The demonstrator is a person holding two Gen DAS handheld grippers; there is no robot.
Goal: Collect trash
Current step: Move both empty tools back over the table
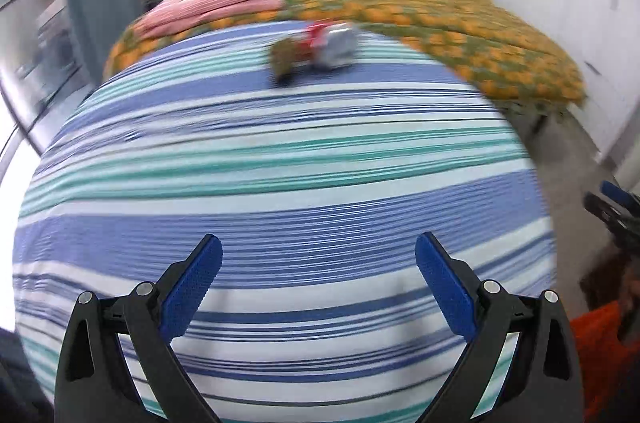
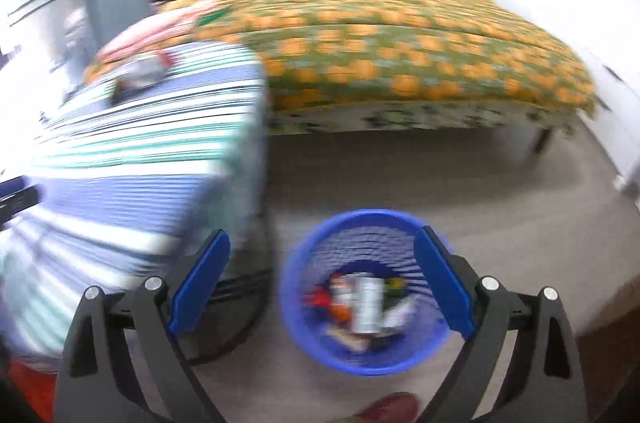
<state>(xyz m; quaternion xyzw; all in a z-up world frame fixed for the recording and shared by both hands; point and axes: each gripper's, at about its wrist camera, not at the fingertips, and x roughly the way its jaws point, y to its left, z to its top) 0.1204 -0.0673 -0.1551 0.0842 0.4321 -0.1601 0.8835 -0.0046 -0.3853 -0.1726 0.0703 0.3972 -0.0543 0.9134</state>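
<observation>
Though blurred beyond reading, wrappers (image 2: 360, 307) fill the blue basket (image 2: 304, 339).

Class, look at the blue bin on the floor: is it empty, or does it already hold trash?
It holds trash. The right wrist view looks down into the blue bin, where several wrappers and packets lie on its bottom, blurred.

Near the top centre of my left view, a blurred cluster of silver, red and brown wrappers (image 1: 316, 49) lies on striped bedding. Lower centre of my right view, a round blue mesh bin (image 2: 320, 247) stands upright, holding mixed litter (image 2: 360, 303).
</observation>
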